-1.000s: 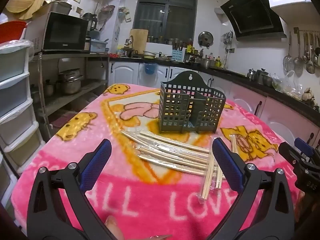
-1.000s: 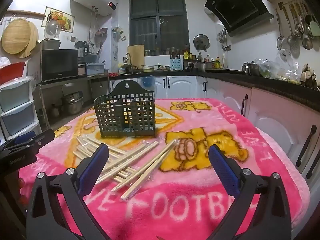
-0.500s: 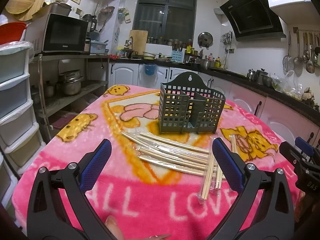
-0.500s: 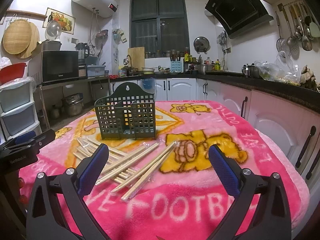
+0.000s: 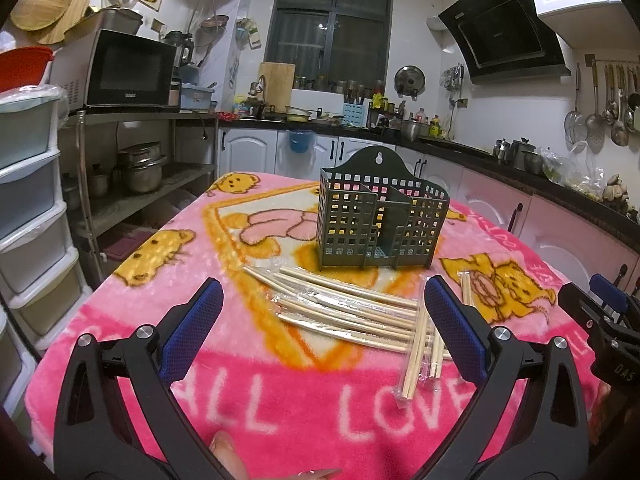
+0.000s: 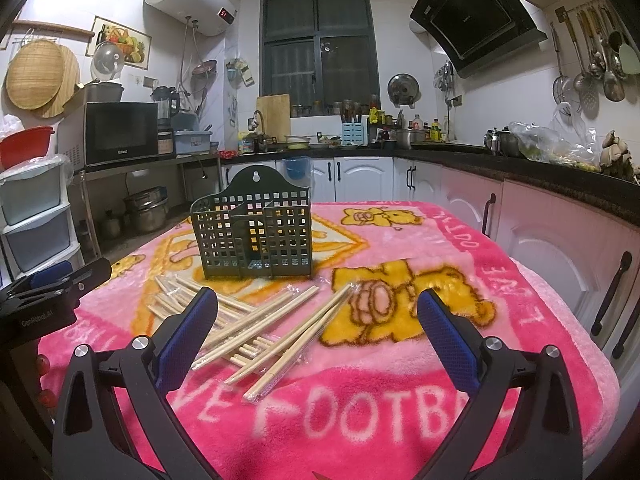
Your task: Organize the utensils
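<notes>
A dark green perforated utensil holder (image 5: 380,226) with compartments stands upright on the pink blanket-covered table (image 5: 280,412); it also shows in the right wrist view (image 6: 254,236). Several pairs of wooden chopsticks in clear wrappers (image 5: 344,312) lie scattered in front of it, also in the right wrist view (image 6: 260,328). My left gripper (image 5: 324,320) is open and empty above the near table, the chopsticks between and beyond its fingers. My right gripper (image 6: 316,330) is open and empty, hovering near the chopsticks' right end.
The right gripper's body shows at the right edge of the left wrist view (image 5: 600,320); the left gripper's body shows at the left edge of the right wrist view (image 6: 44,296). Plastic drawers (image 5: 28,208) and a shelf with a microwave (image 5: 128,68) stand left. Counters run behind and right.
Both views have shifted very slightly; the grippers hover almost still and stay open. The chopsticks and holder have not moved.
</notes>
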`<action>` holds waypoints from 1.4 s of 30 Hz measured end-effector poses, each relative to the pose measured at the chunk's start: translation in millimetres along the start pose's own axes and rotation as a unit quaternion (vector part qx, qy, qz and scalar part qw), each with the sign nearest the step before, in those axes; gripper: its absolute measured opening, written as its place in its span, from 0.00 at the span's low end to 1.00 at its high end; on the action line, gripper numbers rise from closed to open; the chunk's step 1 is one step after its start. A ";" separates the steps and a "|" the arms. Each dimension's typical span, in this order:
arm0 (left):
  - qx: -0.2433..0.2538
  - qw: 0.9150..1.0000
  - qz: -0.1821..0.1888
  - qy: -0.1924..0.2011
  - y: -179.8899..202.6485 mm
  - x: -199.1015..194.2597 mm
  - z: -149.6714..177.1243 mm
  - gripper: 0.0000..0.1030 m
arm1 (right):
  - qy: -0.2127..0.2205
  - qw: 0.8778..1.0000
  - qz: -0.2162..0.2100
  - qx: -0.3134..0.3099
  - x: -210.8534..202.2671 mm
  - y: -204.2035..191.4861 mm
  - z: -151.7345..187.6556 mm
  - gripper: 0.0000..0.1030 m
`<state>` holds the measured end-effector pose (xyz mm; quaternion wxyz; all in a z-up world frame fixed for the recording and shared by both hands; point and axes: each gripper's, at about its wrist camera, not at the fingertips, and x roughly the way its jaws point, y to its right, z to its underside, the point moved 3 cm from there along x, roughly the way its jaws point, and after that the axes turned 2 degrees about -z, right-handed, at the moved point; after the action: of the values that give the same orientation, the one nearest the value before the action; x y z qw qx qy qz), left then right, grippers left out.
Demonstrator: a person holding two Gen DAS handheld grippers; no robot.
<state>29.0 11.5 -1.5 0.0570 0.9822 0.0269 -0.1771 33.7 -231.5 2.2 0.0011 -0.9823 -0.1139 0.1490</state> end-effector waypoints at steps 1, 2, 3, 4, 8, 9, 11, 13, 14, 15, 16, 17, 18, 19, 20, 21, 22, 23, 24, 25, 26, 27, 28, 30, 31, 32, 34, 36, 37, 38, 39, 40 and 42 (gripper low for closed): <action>0.000 1.000 -0.001 0.001 0.7 -0.1 0.6 0.90 | 0.001 1.000 0.000 0.000 0.1 0.3 0.4 0.94; 0.000 1.000 -0.001 0.001 0.7 -0.1 0.7 0.90 | 0.001 1.000 -0.001 0.000 0.3 0.5 0.5 0.94; 0.000 1.000 -0.001 0.001 0.0 -0.2 0.0 0.90 | 0.001 1.000 0.000 0.000 -0.3 0.0 0.0 0.94; 0.000 1.000 -0.001 0.002 -0.4 -0.3 -0.4 0.90 | 0.001 1.000 0.001 0.000 -0.6 -0.5 -0.3 0.94; 0.001 1.000 -0.001 0.001 1.0 -0.2 0.7 0.90 | 0.001 1.000 0.000 0.000 -1.4 -0.7 -0.6 0.94; 0.002 1.000 -0.001 0.001 -0.5 -0.2 -0.7 0.90 | 0.001 1.000 0.000 0.000 -0.2 0.2 0.4 0.94; 0.001 1.000 0.000 0.001 -1.3 -3.0 -3.3 0.90 | 0.001 1.000 -0.001 0.000 -1.3 -0.6 -0.6 0.94; 0.001 1.000 0.002 0.002 -2.2 -3.5 -5.3 0.90 | 0.002 1.000 0.000 0.000 -0.3 0.1 0.4 0.94; 0.002 1.000 0.002 0.002 -2.2 -5.1 -5.4 0.90 | 0.002 1.000 -0.001 0.000 -0.3 0.1 0.4 0.94; 0.003 1.000 0.002 0.003 -3.4 -5.5 -6.9 0.90 | 0.001 1.000 0.000 0.000 -0.5 -0.1 0.3 0.94; 0.006 1.000 0.001 0.005 7.5 -4.7 -1.2 0.90 | 0.001 1.000 -0.001 0.000 -0.5 0.0 0.5 0.94; 0.007 1.000 0.002 0.005 8.6 -4.1 -0.8 0.90 | 0.002 1.000 -0.001 0.000 -0.4 -0.1 0.6 0.94; 0.007 1.000 0.002 0.004 8.4 -3.8 -1.3 0.90 | 0.002 1.000 0.000 0.000 -0.3 -0.3 0.5 0.94; 0.007 1.000 0.002 0.005 9.1 -3.9 -0.3 0.90 | 0.002 1.000 0.000 0.000 0.0 -0.2 0.6 0.94; 0.007 1.000 0.002 0.005 8.9 -3.5 -0.7 0.90 | 0.002 1.000 -0.001 0.000 0.2 -0.1 0.7 0.94; 0.007 1.000 0.001 0.005 9.4 -3.9 -0.2 0.90 | 0.002 1.000 0.000 0.000 0.3 -0.4 0.8 0.94; 0.007 1.000 0.000 0.005 9.3 -3.8 -0.5 0.90 | 0.002 1.000 0.000 0.000 0.4 -0.3 0.9 0.94; 0.007 1.000 0.001 0.006 9.2 -4.0 -0.2 0.90 | 0.002 1.000 -0.001 0.000 0.8 -0.2 1.0 0.94; 0.007 1.000 0.001 0.006 9.2 -3.9 -0.4 0.90 | 0.000 1.000 -0.002 0.000 -1.8 -0.8 0.3 0.94; 0.006 1.000 0.001 0.005 9.0 -3.7 -0.6 0.90 | 0.000 1.000 -0.002 -0.001 -3.3 -1.7 -0.2 0.94; 0.007 1.000 0.001 0.005 9.1 -3.9 -0.2 0.90 | 0.000 1.000 -0.003 -0.002 -4.0 -2.1 -0.6 0.94; 0.007 1.000 0.001 0.006 9.0 -3.9 -0.4 0.90 | 0.000 1.000 -0.002 -0.001 -4.2 -2.1 -0.6 0.94; 0.006 1.000 0.000 0.006 9.2 -3.7 0.0 0.90 | 0.000 1.000 -0.002 -0.001 -3.9 -2.1 -0.6 0.94; 0.005 1.000 -0.001 0.006 10.4 -2.4 1.6 0.90 | -0.001 1.000 -0.003 -0.002 -3.7 -2.2 -0.4 0.94; 0.005 1.000 0.000 0.006 10.6 -2.0 1.7 0.90 | -0.001 1.000 -0.003 -0.003 -4.7 -2.9 -1.0 0.94; 0.005 1.000 0.000 0.006 10.5 -1.9 1.9 0.90 | -0.002 1.000 -0.003 -0.003 -5.0 -3.5 -1.3 0.94; 0.005 1.000 -0.001 0.006 9.9 -2.3 1.8 0.90 | -0.003 1.000 -0.005 -0.003 -4.2 -3.2 -0.9 0.94; 0.002 1.000 -0.003 0.004 8.9 -1.0 2.5 0.90 | -0.004 1.000 -0.007 -0.003 -3.5 -2.4 -0.9 0.94; 0.000 1.000 -0.004 0.003 7.5 -0.3 2.1 0.90 | -0.005 1.000 -0.007 -0.004 -3.6 -2.8 -1.1 0.94; -0.003 1.000 -0.006 0.002 5.5 0.6 1.7 0.90 | -0.007 1.000 -0.008 -0.006 -4.2 -3.4 -1.5 0.94; -0.006 1.000 -0.006 0.000 4.0 2.1 1.1 0.90 | -0.009 1.000 -0.010 -0.008 -3.2 -3.8 -1.5 0.94; -0.008 1.000 -0.007 -0.002 0.8 3.8 -0.4 0.90 | -0.014 1.000 -0.012 -0.011 -0.6 -4.6 -1.5 0.94; -0.013 1.000 -0.010 -0.008 -2.7 7.2 -1.3 0.90 | -0.019 1.000 -0.017 -0.017 1.0 -5.5 -2.6 0.94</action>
<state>36.0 14.5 -3.0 0.0684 0.9795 0.0389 -0.1854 34.2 -225.9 4.6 -0.0154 -0.9770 -0.1331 0.1660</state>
